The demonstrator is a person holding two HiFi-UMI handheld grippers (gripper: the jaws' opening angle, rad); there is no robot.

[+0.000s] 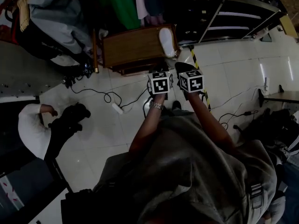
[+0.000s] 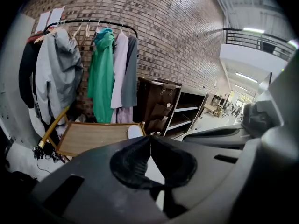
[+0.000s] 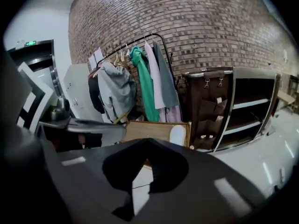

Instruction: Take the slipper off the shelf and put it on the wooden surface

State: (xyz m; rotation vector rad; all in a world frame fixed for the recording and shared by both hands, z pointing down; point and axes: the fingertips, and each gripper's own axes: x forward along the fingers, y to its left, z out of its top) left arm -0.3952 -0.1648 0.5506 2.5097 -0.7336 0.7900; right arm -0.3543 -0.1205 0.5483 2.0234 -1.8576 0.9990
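A white slipper (image 1: 166,41) lies on the right end of the low wooden surface (image 1: 133,45), beside the dark open shelf (image 1: 243,17). Both grippers hang side by side over the tiled floor, a short way in front of the wooden surface. My left gripper (image 1: 159,73) is shut with nothing in it; its jaws meet at the tip (image 2: 150,137). My right gripper (image 1: 186,69) is also shut and empty, jaws touching (image 3: 148,141). From the gripper views, the slipper (image 2: 135,131) (image 3: 177,134) sits beyond the jaws on the wooden surface (image 2: 93,136) (image 3: 149,129). The shelf's (image 3: 247,111) boards look bare.
A clothes rack (image 2: 93,24) with a grey jacket, a green garment and pale shirts stands behind the wooden surface against the brick wall. Cables and a power strip (image 1: 117,108) lie on the floor. A person (image 1: 35,129) crouches at the left. Yellow-black tape (image 1: 198,71) marks the floor.
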